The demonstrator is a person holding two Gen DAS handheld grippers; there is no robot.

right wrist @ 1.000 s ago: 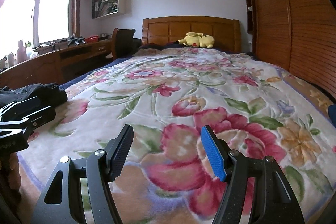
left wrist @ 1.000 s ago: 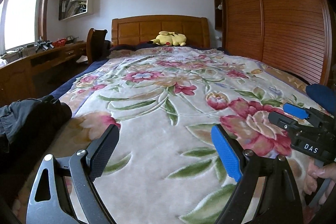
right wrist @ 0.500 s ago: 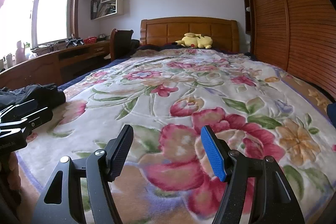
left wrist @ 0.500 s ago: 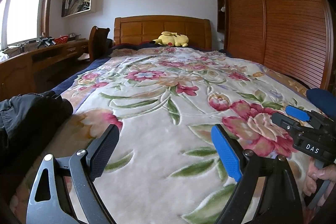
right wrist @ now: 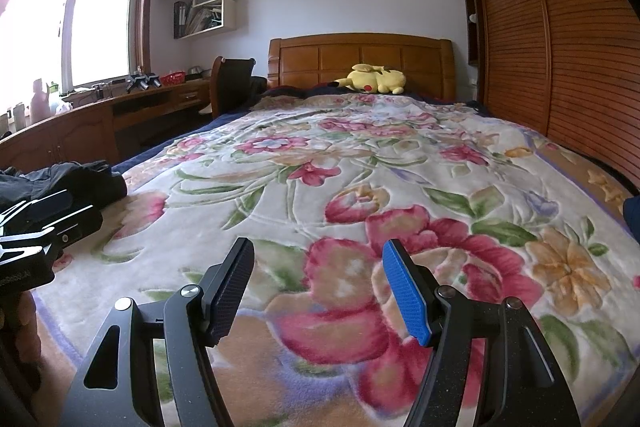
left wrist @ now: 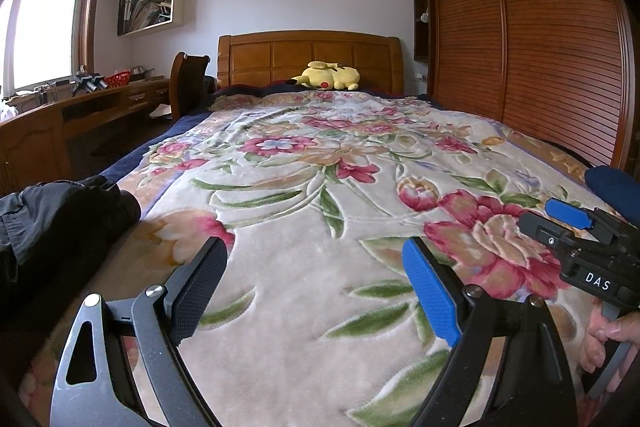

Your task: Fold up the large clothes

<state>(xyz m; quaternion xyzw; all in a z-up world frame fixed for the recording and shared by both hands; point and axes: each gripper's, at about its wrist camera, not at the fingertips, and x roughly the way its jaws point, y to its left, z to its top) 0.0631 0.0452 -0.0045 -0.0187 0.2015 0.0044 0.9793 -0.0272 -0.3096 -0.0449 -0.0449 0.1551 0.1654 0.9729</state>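
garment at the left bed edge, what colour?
Black, plain, no pattern visible; clearest in the left wrist view.

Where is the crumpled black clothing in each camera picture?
Left wrist view: the black clothing lies at the left edge, on the bed's left side.
Right wrist view: the same heap sits at the left edge, behind the left gripper.
Shared landmark: the yellow plush toy by the headboard.

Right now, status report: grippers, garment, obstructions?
Left gripper open, empty. Right gripper open, empty. Dark garment bunched at bed's left edge, untouched. Floral blanket bare ahead.
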